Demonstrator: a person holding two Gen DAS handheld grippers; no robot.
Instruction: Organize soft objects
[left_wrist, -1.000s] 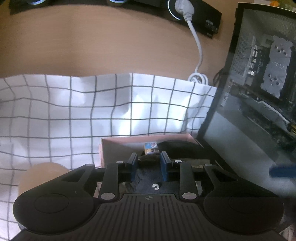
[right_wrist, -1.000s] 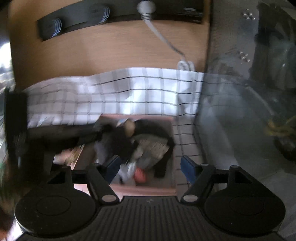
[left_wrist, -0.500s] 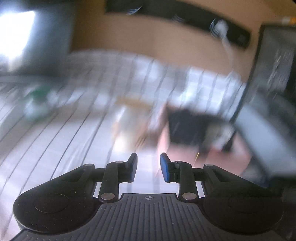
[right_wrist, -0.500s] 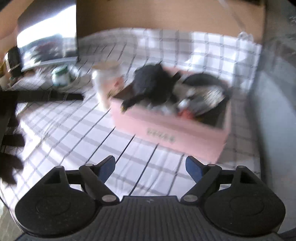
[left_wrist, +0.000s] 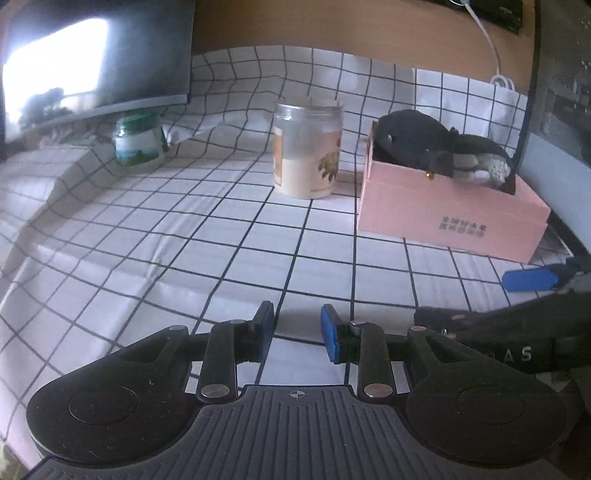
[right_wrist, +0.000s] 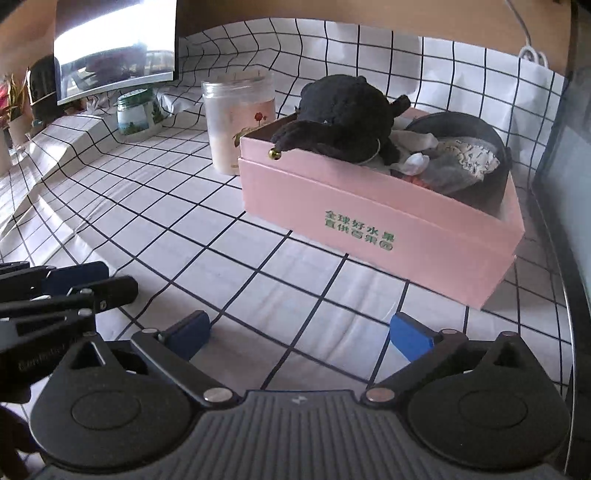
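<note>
checked tablecloth (left_wrist: 229, 236) (rumpled at left) under monitor (left_wrist: 96, 55), wood wall behind.

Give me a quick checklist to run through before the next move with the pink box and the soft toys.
1. Left gripper empty, jaws a narrow gap apart: ok.
2. Right gripper empty, jaws wide: ok.
3. Black plush toy fully inside the pink box: not ok, one limb hangs over the rim.
4. Other soft items inside the box: ok.
5. Glass jar upright beside the box: ok; touching it, cannot tell.
6. Any soft things left on the checked cloth: none in view; beyond the frame, cannot tell.
</note>
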